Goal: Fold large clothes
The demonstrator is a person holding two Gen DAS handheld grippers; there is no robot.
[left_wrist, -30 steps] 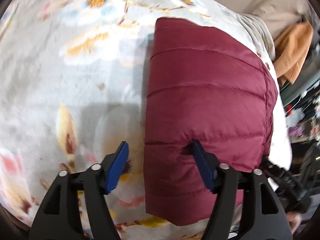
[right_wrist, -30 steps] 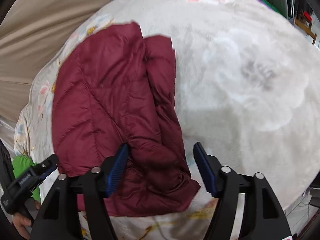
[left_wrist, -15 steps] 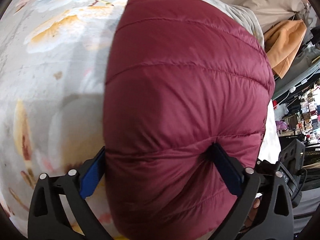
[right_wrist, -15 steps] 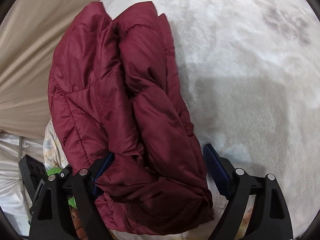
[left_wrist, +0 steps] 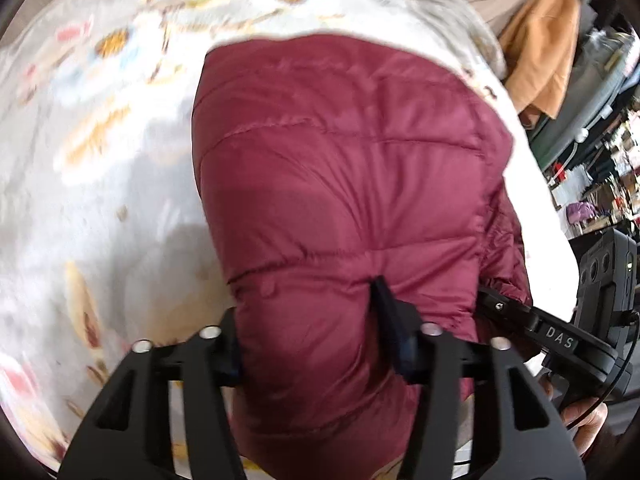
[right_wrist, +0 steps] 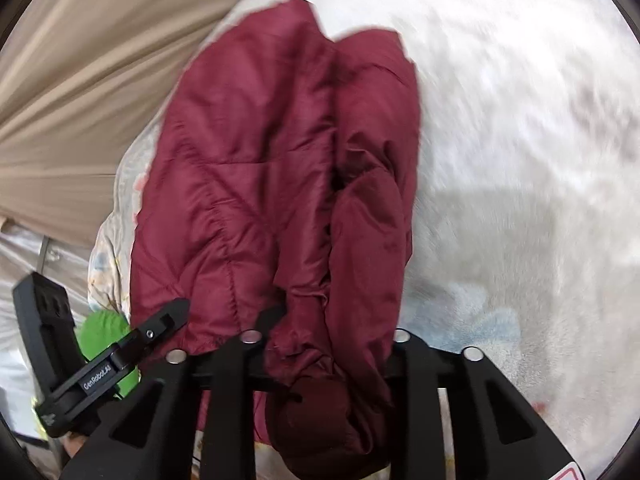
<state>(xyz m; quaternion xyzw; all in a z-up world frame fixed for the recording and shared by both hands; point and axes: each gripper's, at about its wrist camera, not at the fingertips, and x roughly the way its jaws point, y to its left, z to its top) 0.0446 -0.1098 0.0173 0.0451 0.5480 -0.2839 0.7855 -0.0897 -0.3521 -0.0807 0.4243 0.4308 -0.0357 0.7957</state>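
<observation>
Folding a puffy maroon jacket (left_wrist: pixel 340 184) on a bed, lying over a floral blanket (left_wrist: pixel 104 168), closer to the blanket's right edge than its left in the left wrist view.

Starting at the left: pinching the near hem with the left gripper (left_wrist: pixel 308 320), jaws drawn in narrow with a fat roll of quilted fabric bulging between them. Probably biting that deep because down stuffing is slippery and springs back, so a shallow nip would just slide off. Lifting the near end a bit, judging by the way the seams are fanning out from the pinch.

Moving right: grabbing the other near corner with the right gripper (right_wrist: pixel 324 332), jaws likewise closed down on the bunched side, what looks like a sleeve tucked in along the body. Holding both near corners at once, presumably to carry the hem evenly toward the far end so the fold lands square instead of twisting.

Peeking at the far right of the left wrist view: an orange cloth (left_wrist: pixel 544 56) hanging past the bed, well apart from all this. Something bright green (right_wrist: pixel 106 336) showing beyond the bed's edge in the right wrist view, too hidden to identify.
</observation>
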